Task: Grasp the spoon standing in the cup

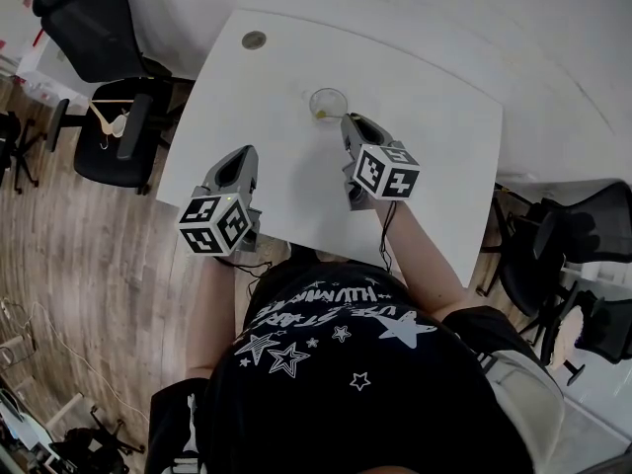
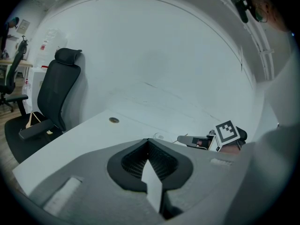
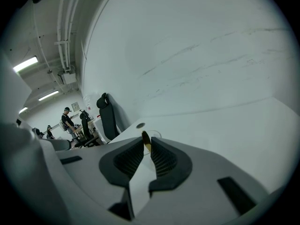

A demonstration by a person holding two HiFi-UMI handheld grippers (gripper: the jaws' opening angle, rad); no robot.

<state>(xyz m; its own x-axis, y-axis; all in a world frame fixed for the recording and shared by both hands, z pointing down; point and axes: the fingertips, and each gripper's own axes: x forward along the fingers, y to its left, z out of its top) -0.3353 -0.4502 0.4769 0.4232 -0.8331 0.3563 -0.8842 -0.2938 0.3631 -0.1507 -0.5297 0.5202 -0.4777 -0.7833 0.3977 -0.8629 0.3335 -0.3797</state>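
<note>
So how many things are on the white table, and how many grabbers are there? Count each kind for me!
Clear glass cup: 1
Gold-coloured spoon standing in the cup: 1
Round metal disc set in the white table: 1
Grey two-jaw grippers: 2, the left gripper and the right gripper
Total: 5

The gold metal spoon stands in the clear round glass cup on the white rectangular table, its handle between the fingertips of the right gripper. The cup sits just beyond them. The round metal grommet lies farther beyond, to their left. The left gripper is well left of the cup, with the black office chair beyond its fingertips, off the table's left side.
</note>
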